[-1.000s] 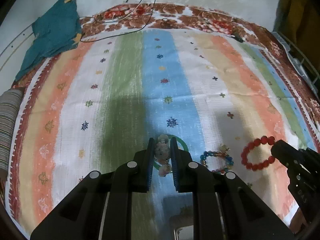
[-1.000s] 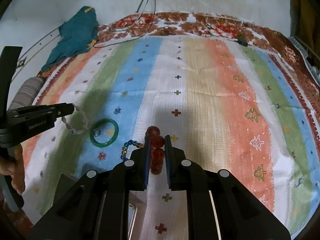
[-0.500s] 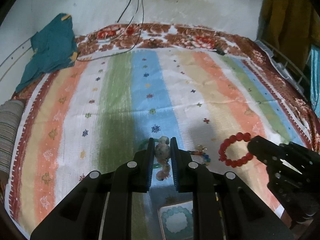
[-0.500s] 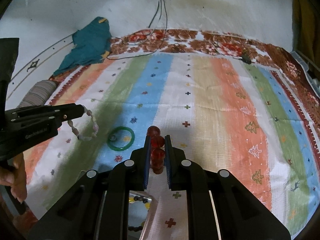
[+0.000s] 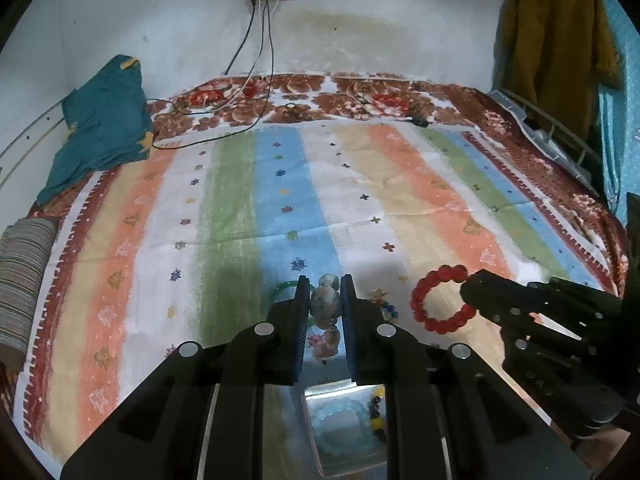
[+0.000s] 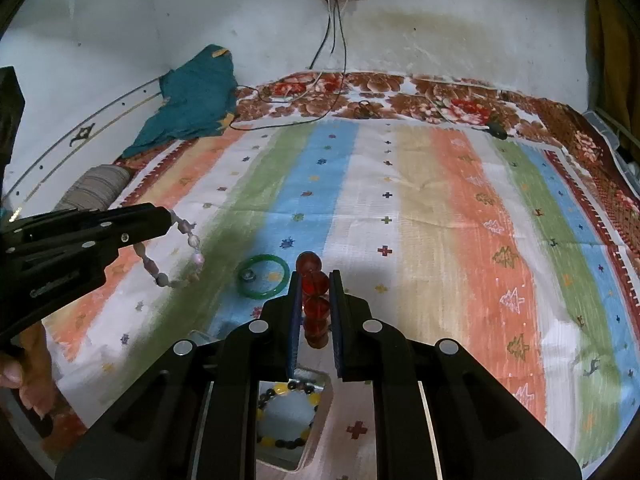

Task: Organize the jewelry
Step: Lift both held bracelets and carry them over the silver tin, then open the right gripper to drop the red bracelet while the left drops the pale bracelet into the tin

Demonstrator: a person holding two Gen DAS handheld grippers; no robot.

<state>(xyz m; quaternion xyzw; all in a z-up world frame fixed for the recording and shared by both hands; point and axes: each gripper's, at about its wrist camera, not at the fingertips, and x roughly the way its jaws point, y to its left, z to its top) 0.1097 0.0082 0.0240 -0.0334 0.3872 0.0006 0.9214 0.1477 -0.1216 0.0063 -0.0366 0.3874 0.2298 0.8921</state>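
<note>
- Holding a pale stone-bead bracelet (image 5: 327, 312), the left hand-held gripper (image 5: 325, 332) is clamped on it above the bed (image 5: 240, 208); the loop dangles free in the right wrist view.
- Pinching a red bead bracelet (image 6: 314, 298), the right hand-held gripper (image 6: 315, 320) is likewise closed on its load, lifted off the striped bedspread.
- Sitting at 6 o'clock below both grippers, a small tray (image 6: 320, 412) already contains a yellow-and-black bead bracelet (image 6: 288, 416); the left wrist view also shows a light blue one (image 5: 340, 420) in it.
- Lying on the bedspread at about 10 o'clock from the right gripper, a green bangle (image 6: 262, 276) with a small ring (image 6: 248, 276) inside it remains unsorted, as does a multicoloured bracelet (image 5: 386, 306) glimpsed beside the left gripper.
- Judging from this, the job looks roughly half done: two pieces stored, two in transit, the rest waiting.
</note>
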